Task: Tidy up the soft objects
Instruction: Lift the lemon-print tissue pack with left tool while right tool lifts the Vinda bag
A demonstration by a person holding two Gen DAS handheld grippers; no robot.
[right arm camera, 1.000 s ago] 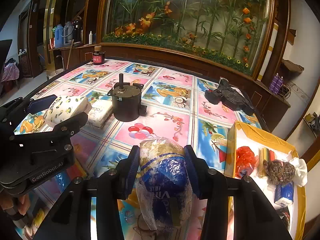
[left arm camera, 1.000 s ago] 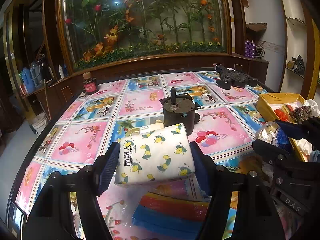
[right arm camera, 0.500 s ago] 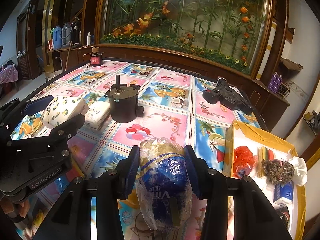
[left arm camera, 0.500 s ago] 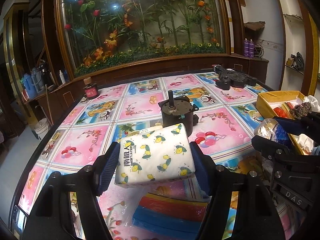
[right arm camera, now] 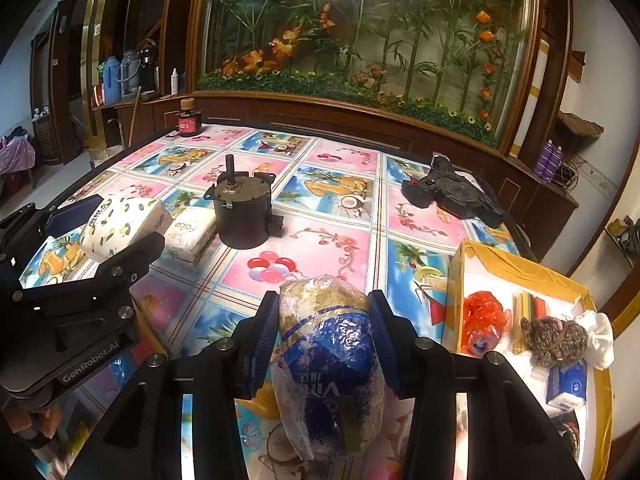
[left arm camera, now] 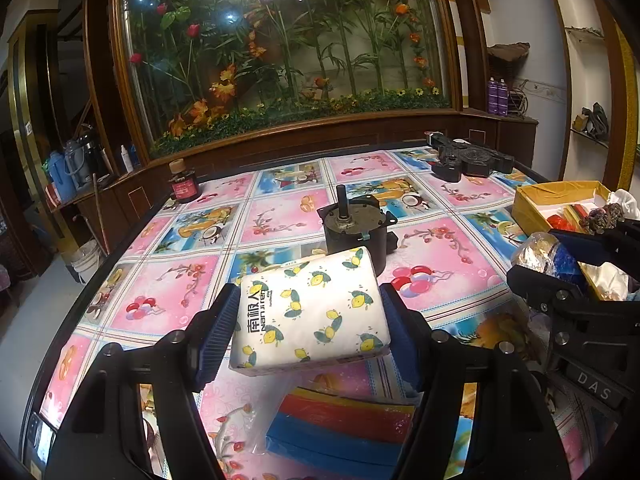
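White, lemon-printed tissue pack [left arm camera: 312, 312] sits clamped in the left hand-held gripper [left arm camera: 310, 330], lifted above the patterned surface [left arm camera: 280, 212]. At its 3 o'clock, the right hand-held gripper [right arm camera: 324, 344] squeezes a blue-and-gold plastic-wrapped bundle [right arm camera: 326, 364]. A dark motor [left arm camera: 354, 232] stands at 12 o'clock beyond the pack; a yellow box [right arm camera: 456, 280] of small items lies at the bundle's 3 o'clock.

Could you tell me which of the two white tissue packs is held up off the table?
The lemon-print tissue pack, clamped in the left gripper; the plain "Face" pack lies flat on the table beside the dark motor.
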